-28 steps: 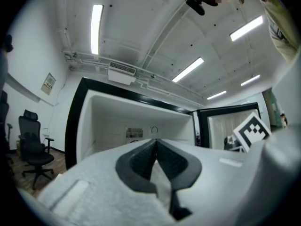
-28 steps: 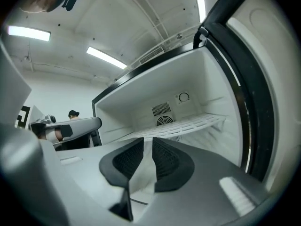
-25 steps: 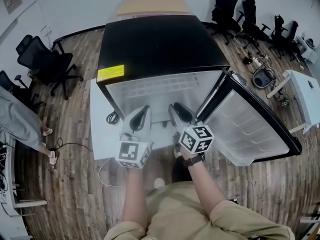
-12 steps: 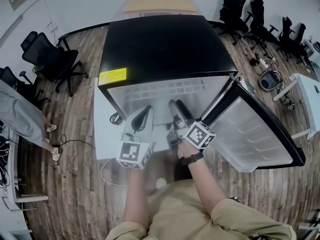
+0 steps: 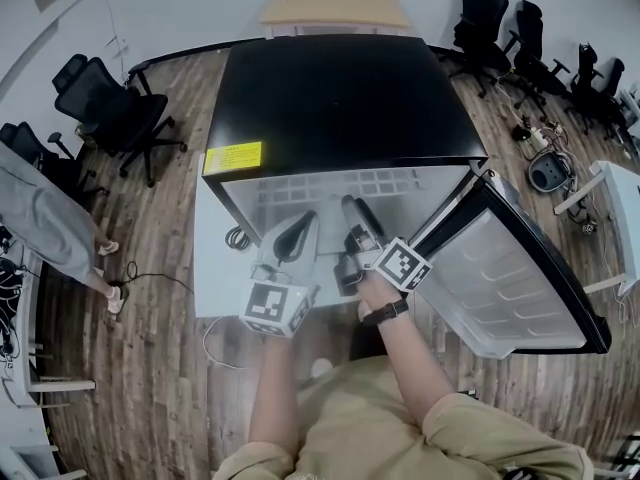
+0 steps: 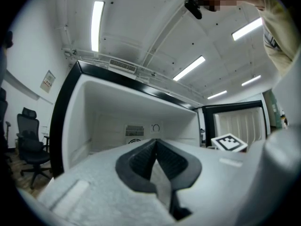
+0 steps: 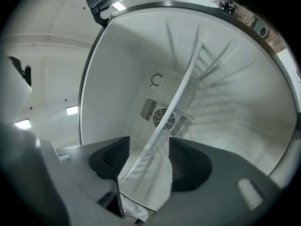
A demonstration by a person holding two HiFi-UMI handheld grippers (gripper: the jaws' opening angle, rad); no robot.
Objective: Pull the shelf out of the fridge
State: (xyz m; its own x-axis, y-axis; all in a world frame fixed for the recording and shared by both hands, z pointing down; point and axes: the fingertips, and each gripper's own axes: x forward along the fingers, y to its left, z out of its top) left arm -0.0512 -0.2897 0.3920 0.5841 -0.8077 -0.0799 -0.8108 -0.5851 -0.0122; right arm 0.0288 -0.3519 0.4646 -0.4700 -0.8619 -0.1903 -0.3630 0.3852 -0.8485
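The black fridge (image 5: 340, 98) stands with its door (image 5: 510, 278) swung open to the right. Its white inside faces me. In the right gripper view the white shelf (image 7: 184, 91) runs edge-on from the back-wall fan down between my right gripper's (image 7: 149, 147) dark pads. That gripper's jaws are opening, and the pads stand apart from the shelf on both sides. In the head view the right gripper (image 5: 350, 230) reaches into the fridge mouth. My left gripper (image 5: 300, 223) is beside it on the left. Its pads meet at the tips (image 6: 155, 142), with nothing seen between them.
A white panel (image 5: 205, 258) lies against the fridge's left side, with a cable (image 5: 235, 238) on it. Office chairs (image 5: 110, 108) stand at the left and at the back right (image 5: 520, 38). A person (image 5: 45, 228) stands at the far left. A wooden table (image 5: 335, 6) is behind the fridge.
My right gripper's jaws have spread apart and it has pushed a little deeper into the fridge mouth. The left gripper has hardly moved.
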